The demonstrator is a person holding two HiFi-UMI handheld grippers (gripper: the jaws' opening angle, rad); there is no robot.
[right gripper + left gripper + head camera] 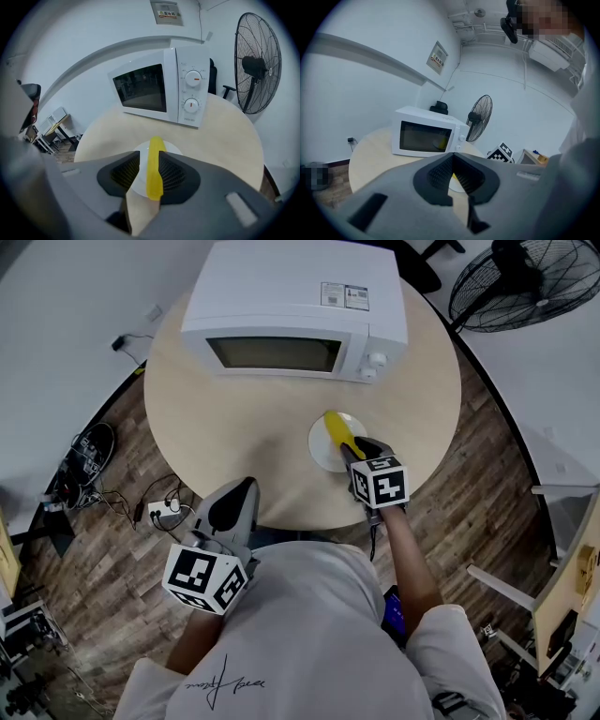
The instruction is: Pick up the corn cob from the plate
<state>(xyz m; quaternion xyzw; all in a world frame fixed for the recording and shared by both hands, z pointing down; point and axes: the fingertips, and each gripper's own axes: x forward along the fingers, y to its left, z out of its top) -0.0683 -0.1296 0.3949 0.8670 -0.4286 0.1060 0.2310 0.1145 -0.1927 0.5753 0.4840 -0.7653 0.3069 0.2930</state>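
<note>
A yellow corn cob (335,427) lies across a small white plate (323,451) on the round table, just in front of the microwave. My right gripper (356,450) reaches down over the plate's near edge. In the right gripper view the corn cob (154,168) runs lengthwise between the jaws, close against the right pad, with a strip of plate (139,159) showing between it and the left pad; the jaws stand open around it. My left gripper (239,491) hangs off the table's near edge, fingertips together, holding nothing.
A white microwave (300,306) with its door closed stands at the back of the beige round table (234,418). A floor fan (525,282) stands behind right. Cables and a power strip (161,512) lie on the wooden floor at left.
</note>
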